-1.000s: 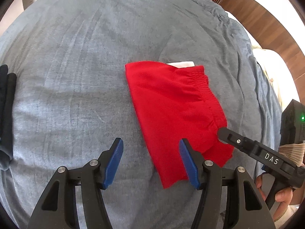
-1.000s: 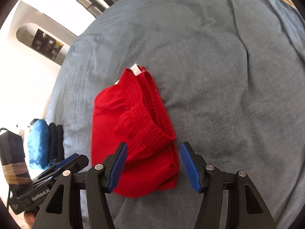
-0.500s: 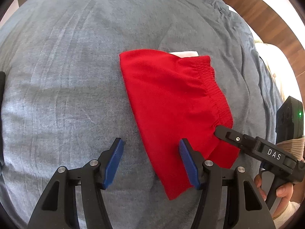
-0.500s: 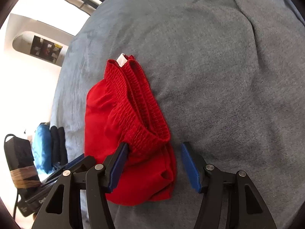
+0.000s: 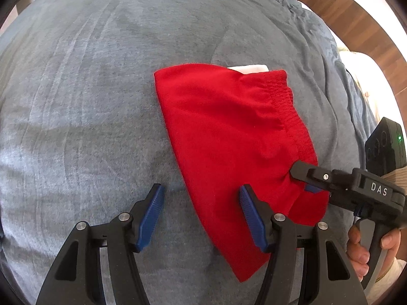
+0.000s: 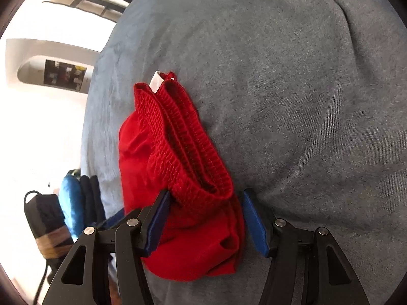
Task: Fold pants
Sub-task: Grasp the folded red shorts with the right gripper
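At frame centre, the folded red pants (image 5: 229, 137) lie on the grey cover (image 5: 89, 89). Both grippers, left (image 5: 201, 209) and right (image 6: 204, 217), stand open, gripping nothing, straddling the pants' lower end. Likely the next fold; they must close on the cloth first.

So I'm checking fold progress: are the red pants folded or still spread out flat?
Folded. The red pants lie as a compact bundle on the grey blanket, the waistband doubled over in stacked layers, no legs stretched out.

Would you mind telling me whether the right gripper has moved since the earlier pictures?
Yes. The right gripper has come down toward the folded red pants on the grey blanket; the elastic waistband corner now sits between its open jaws.
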Motion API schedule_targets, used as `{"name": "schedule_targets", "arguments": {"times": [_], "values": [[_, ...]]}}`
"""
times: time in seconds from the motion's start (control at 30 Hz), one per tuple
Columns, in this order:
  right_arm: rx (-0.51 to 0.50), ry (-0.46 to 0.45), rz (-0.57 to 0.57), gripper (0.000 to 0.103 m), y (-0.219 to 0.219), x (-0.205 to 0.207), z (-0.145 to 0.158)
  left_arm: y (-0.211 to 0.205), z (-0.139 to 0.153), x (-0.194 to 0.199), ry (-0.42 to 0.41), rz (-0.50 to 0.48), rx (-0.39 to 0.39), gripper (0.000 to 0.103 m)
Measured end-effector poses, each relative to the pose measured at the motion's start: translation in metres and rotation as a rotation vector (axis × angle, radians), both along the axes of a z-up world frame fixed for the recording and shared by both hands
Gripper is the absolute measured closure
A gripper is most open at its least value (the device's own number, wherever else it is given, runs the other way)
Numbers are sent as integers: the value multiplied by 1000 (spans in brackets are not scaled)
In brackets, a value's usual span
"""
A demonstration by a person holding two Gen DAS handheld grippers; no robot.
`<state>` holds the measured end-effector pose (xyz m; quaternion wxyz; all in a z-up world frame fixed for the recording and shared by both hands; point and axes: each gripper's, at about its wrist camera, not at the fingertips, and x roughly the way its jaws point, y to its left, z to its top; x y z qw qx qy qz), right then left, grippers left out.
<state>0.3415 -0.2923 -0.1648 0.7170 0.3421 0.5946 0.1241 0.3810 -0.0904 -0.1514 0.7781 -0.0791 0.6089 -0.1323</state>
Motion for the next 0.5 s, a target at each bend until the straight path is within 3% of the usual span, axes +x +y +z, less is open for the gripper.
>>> {"name": "schedule_targets", "arguments": {"times": [0.13,0.23,0.3,0.33,0.37,0.5], "values": [[3,0,9,45,3,3,-1,4,-7,8,17,35,-43,42],[-18,-5,25,55,7,4,-2,2,-11,12,23,48,-60,44],[-21,-3,25,61,9,4,-3,1,-11,12,23,35,-70,56],[-25,-3,25,64,10,4,-3,-1,-11,13,29,18,-90,73],[-29,-4,26,67,11,4,-2,-3,-10,14,46,-4,-124,84],[-53,-7,0,75,13,2,7,-6,2,16,29,-23,-139,92]]}}
